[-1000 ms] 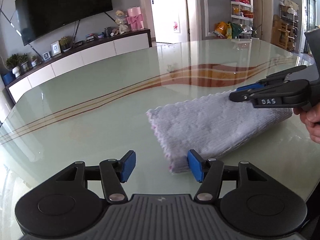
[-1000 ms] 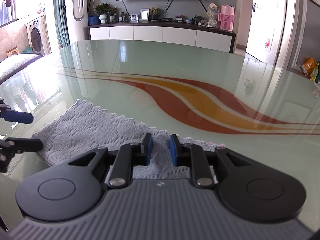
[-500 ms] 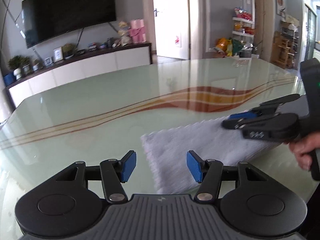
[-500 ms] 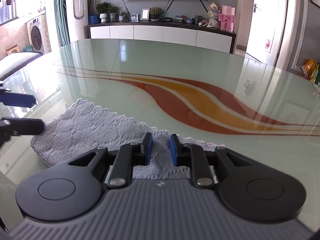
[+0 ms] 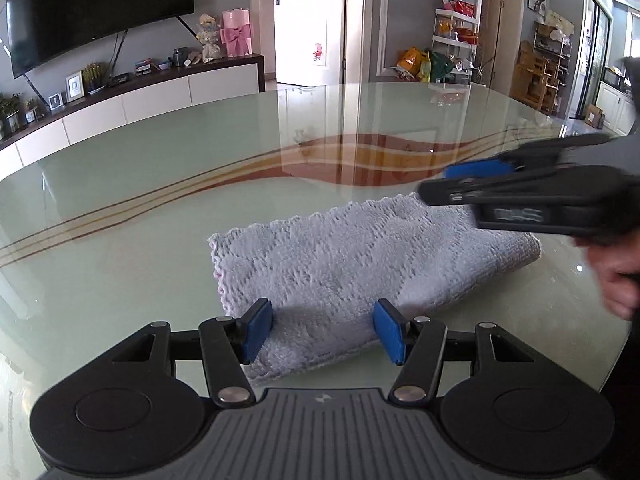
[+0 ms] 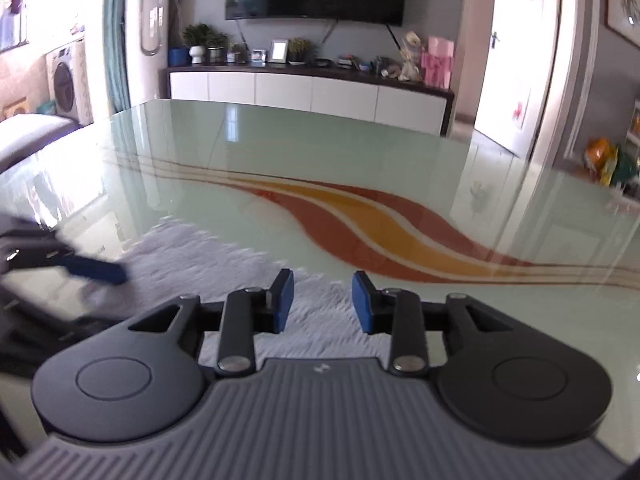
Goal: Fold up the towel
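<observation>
Bright daylight, glassy glare (right view blurred)

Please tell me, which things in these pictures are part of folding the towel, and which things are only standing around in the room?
Belongs to the job:
- folded pale lilac knitted towel
- left gripper, open
- right gripper, jaws just opening, clear of the towel
- glossy green glass table

Just standing about:
- black wall television
- pink gift box with bow
- white sideboard
- washing machine

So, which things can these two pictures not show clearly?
- Towel near corner: left wrist view, hidden behind the left claw.
- Right claw: left wrist view, motion-blurred; its label is unreadable.
- Towel layers: both views, fold count unclear.
- Sideboard items: too small.
</observation>
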`<state>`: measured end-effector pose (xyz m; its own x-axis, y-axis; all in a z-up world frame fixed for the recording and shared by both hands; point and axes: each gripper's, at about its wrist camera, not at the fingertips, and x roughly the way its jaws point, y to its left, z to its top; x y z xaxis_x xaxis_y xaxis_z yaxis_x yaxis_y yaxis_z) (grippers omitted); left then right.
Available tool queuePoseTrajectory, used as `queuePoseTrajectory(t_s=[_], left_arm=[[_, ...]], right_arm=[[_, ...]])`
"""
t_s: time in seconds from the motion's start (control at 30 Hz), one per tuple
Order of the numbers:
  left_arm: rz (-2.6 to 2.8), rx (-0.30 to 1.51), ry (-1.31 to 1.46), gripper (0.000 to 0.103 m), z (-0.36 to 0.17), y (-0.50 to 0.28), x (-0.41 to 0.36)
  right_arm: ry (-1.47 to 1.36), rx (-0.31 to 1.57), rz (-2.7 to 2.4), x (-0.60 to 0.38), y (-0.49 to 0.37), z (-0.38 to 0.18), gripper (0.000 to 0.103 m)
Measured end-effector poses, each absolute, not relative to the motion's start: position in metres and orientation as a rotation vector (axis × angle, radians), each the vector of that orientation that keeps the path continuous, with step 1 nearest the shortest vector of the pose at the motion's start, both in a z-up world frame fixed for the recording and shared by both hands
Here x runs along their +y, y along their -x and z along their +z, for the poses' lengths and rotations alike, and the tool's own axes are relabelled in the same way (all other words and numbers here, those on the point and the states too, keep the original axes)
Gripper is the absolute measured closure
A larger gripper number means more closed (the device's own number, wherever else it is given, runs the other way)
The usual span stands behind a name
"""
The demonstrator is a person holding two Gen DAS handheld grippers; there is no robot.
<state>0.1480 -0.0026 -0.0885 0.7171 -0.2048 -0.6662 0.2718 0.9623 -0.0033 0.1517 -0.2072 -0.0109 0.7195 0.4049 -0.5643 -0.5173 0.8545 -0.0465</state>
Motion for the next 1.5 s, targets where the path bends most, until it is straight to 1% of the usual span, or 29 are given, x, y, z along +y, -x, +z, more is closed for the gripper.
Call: queuePoseTrajectory(t_s=[0.1,0.3,0.53,0.6,1.1,1.33,1.5], left_arm=[[-0.265,0.726,-0.098,0.043,-0.091,-0.147,-0.003],[-0.268,0.729,-0.102,0.043,-0.091,-0.144,0.001],[-0.271,0.724,-0.101,0.042,-0.090,-0.144,0.002],[-0.274,0.722,-0.102,0.042,-0.091,-0.144,0.001],[-0.278,0.721,-0.106,0.042,-0.092,-0.145,0.002],[-0.274,0.723,-0.107,0.041,-0.091,-0.146,0.004],[-0.267,0.723,-0.107,0.041,-0.092,-0.145,0.003]], right_arm=[[0.213,0.570,0.521,-0.198,-0.133,-0.017,0.072],[0.238,0.551,0.457,-0.185,-0.128,-0.026,0.072],[0.315,0.528,0.460,-0.188,-0.123,-0.040,0.054],[0.326,0.524,0.453,-0.193,-0.125,-0.041,0.053],[0.370,0.503,0.313,-0.238,-0.132,-0.046,0.050],[0.365,0.475,0.232,-0.241,-0.133,-0.037,0.050],[0.332,0.471,0.319,-0.222,-0.140,-0.040,0.050]])
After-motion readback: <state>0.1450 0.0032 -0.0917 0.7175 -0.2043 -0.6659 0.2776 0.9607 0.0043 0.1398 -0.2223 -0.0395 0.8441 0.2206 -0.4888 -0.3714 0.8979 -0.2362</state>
